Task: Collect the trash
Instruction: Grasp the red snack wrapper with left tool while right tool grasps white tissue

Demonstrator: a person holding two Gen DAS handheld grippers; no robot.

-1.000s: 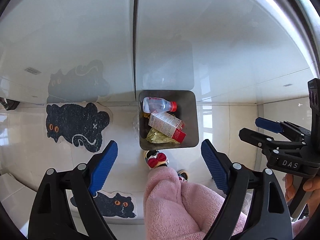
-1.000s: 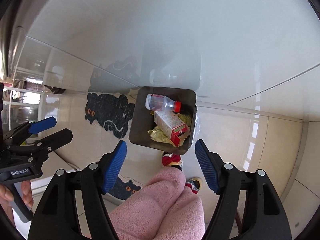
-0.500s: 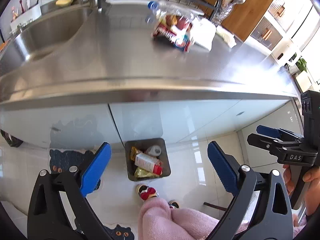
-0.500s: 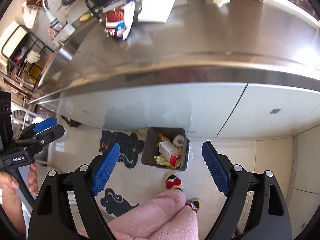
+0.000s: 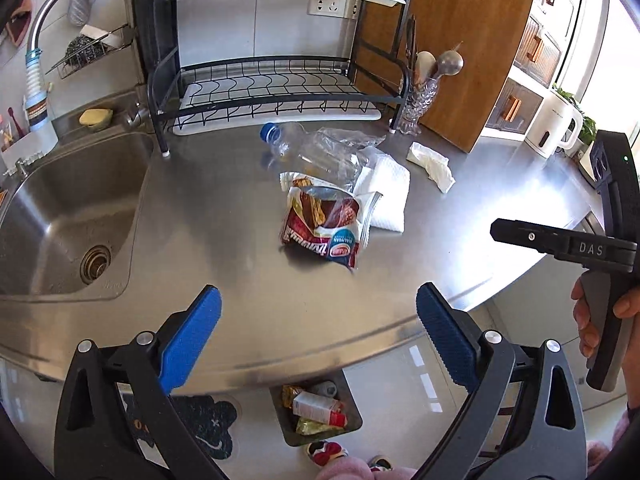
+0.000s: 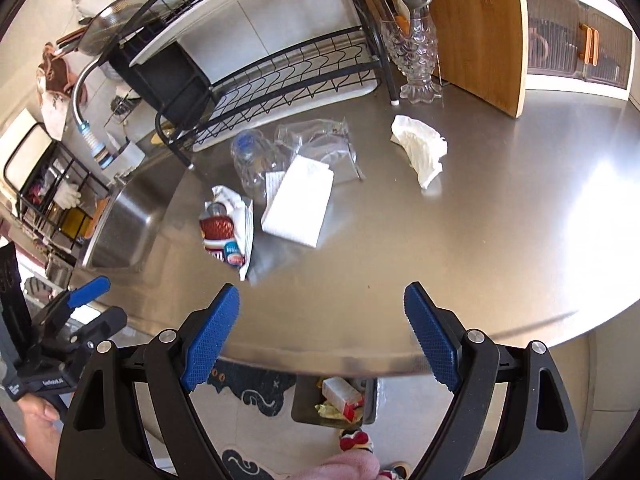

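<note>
On the steel counter [image 5: 240, 272] lie a red-and-white snack wrapper [image 5: 324, 232] [image 6: 228, 236], a clear bottle with a blue cap [image 5: 296, 148] [image 6: 252, 156], a clear plastic bag [image 5: 344, 144], a folded white napkin [image 5: 386, 196] [image 6: 298, 204] and a crumpled tissue [image 5: 432, 162] [image 6: 420, 148]. My left gripper [image 5: 316, 300] [image 6: 108, 300] hangs open and empty over the counter's front edge, short of the wrapper. My right gripper [image 6: 322, 292] [image 5: 560, 240] is open and empty too, to the right. Below the edge, a grey bin [image 5: 288, 428] [image 6: 306, 396] on the floor holds a carton, a bottle and wrappers.
A sink [image 5: 64, 216] lies at the left with a tap above it. A black dish rack [image 5: 280, 92] stands at the back, beside a glass utensil holder [image 5: 420, 104] and a wooden board [image 5: 460, 40]. A white kettle [image 5: 554, 124] sits far right. Cat mats lie on the floor.
Both grippers rose from just above the bin to above the counter's front edge and tilted up. The countertop trash came into view, the bin shrank to the bottom, and both jaws widened slightly.
</note>
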